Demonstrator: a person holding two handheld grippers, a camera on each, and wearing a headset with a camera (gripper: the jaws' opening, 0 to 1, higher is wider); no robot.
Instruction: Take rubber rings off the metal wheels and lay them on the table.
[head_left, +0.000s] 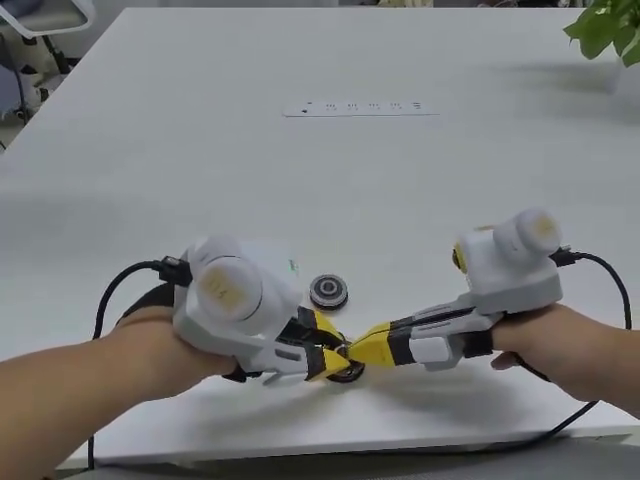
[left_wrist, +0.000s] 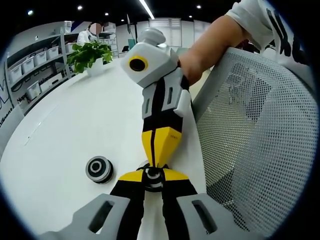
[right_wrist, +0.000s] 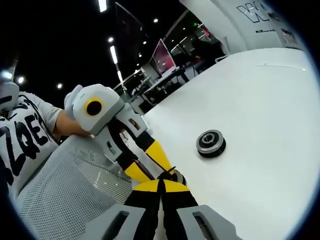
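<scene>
Left gripper (head_left: 333, 358) is clenched on a metal wheel (left_wrist: 154, 178) at the near edge of the table (head_left: 300, 190), 6 o'clock in the head view. In the left gripper view its yellow tips sit on either side of that wheel. Right gripper (head_left: 364, 352) comes in from 3 o'clock, jaws pressed together, tip touching the same wheel's rim. Cannot tell if any rubber is nipped between them.

Second wheel (head_left: 328, 291) lies flat on the table at 12 o'clock from the grippers, near them but apart from both. It has a dark rubber ring (left_wrist: 89, 170) around it.

A white power strip (head_left: 360, 108) lies far off at 12 o'clock, and a plant (head_left: 605, 28) sits at the 1 o'clock corner. A mesh chair (left_wrist: 250, 125) is at 3 o'clock in the left gripper view. Storage bins (left_wrist: 31, 64) stand on shelves at 10 o'clock there, contents too small to tell.
</scene>
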